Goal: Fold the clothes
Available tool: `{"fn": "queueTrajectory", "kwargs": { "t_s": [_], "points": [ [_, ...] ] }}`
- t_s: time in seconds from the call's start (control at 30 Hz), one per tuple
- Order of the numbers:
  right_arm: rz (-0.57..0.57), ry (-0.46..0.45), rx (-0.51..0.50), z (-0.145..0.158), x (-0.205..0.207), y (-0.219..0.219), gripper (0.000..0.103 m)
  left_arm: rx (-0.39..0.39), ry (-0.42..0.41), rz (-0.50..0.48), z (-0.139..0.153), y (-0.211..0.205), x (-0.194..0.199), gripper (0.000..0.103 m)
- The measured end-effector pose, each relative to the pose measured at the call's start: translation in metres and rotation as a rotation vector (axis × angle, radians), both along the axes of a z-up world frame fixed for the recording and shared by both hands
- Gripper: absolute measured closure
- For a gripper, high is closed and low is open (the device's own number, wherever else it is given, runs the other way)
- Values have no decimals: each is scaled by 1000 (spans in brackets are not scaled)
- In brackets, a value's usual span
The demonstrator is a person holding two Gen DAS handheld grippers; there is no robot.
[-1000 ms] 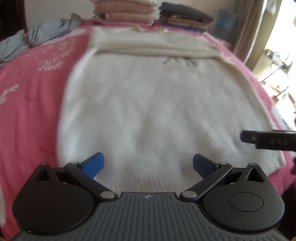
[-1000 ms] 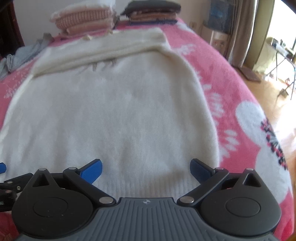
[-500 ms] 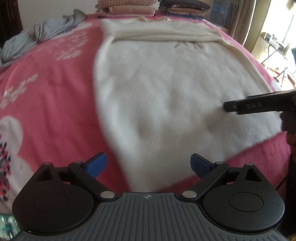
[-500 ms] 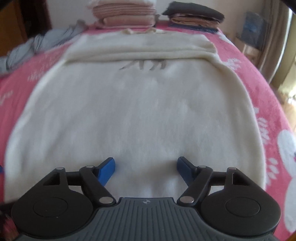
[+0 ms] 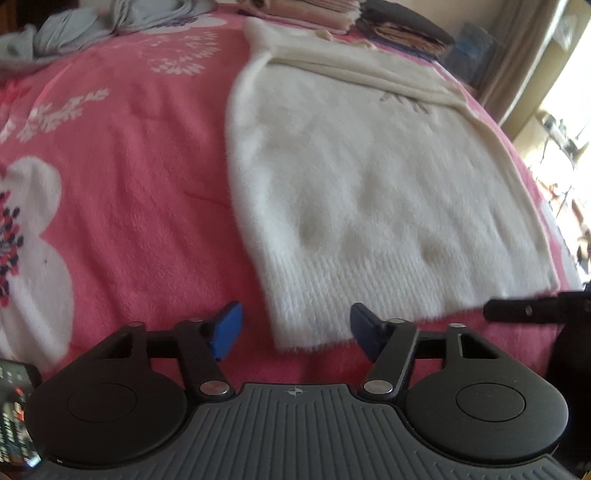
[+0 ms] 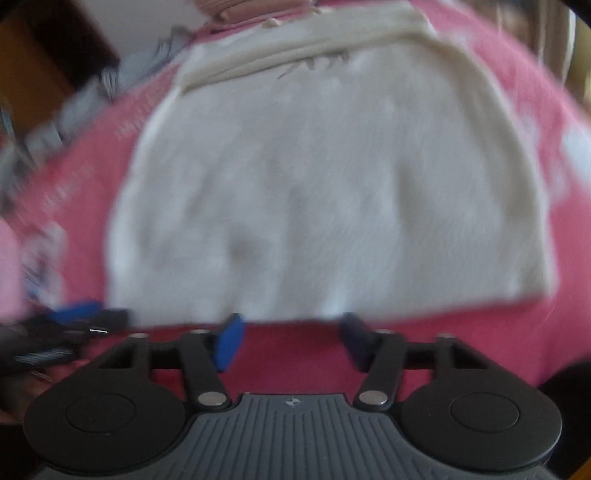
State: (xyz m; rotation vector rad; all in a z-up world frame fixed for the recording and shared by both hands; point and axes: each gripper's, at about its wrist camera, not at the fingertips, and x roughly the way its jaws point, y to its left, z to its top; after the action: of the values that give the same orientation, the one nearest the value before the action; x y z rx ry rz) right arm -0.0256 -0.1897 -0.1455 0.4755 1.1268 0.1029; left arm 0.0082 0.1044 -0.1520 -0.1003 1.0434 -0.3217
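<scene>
Pink fleece blanket is covering the whole bed, printed with white flowers, and my cream sweater is lying flat on it with the sleeves folded across the chest. Its ribbed hem is facing me in both views. My left camera is giving the sharp picture: it is showing the hem's near corner sitting between the spread blue pads of my left gripper, which is gaping wide and grasping nothing. That view is also catching grey clothes heaped at the far left and folded stacks beyond the collar. My right camera is blurring badly; through it the sweater is filling the middle, and my right gripper is likewise hanging released, just short of the hem, over bare blanket. Only there am I seeing my left gripper's blue tip at the left edge.
</scene>
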Motion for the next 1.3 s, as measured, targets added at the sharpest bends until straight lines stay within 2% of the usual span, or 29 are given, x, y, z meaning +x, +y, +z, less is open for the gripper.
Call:
{"fn": "queueTrajectory", "kwargs": {
  "t_s": [0.13,0.3,0.47,0.57,0.7,0.83,1.0,1.2,1.3],
  "points": [
    [-52,4,86,-5,-2,-5,50,1,16,38,-5,-1,6,50],
    [-71,-10,179,-2,3,-11,50,20,7,38,-4,-4,3,68],
    [-59,-55,269,4,18,-25,50,5,1,24,-4,1,0,88],
    [-71,-27,387,-5,27,-26,49,-16,-6,27,-3,4,0,95],
    [-138,68,552,-32,26,-25,47,-93,-1,42,5,13,2,97],
    [-214,155,737,-59,18,-21,40,-169,5,58,12,22,4,98],
    [-285,225,925,-82,23,-12,33,-275,20,83,21,33,8,98],
    [-318,326,1061,-110,45,23,32,-341,6,83,32,36,11,98],
    [-353,315,1110,-116,50,33,35,-349,1,72,34,37,10,98]
  ]
}}
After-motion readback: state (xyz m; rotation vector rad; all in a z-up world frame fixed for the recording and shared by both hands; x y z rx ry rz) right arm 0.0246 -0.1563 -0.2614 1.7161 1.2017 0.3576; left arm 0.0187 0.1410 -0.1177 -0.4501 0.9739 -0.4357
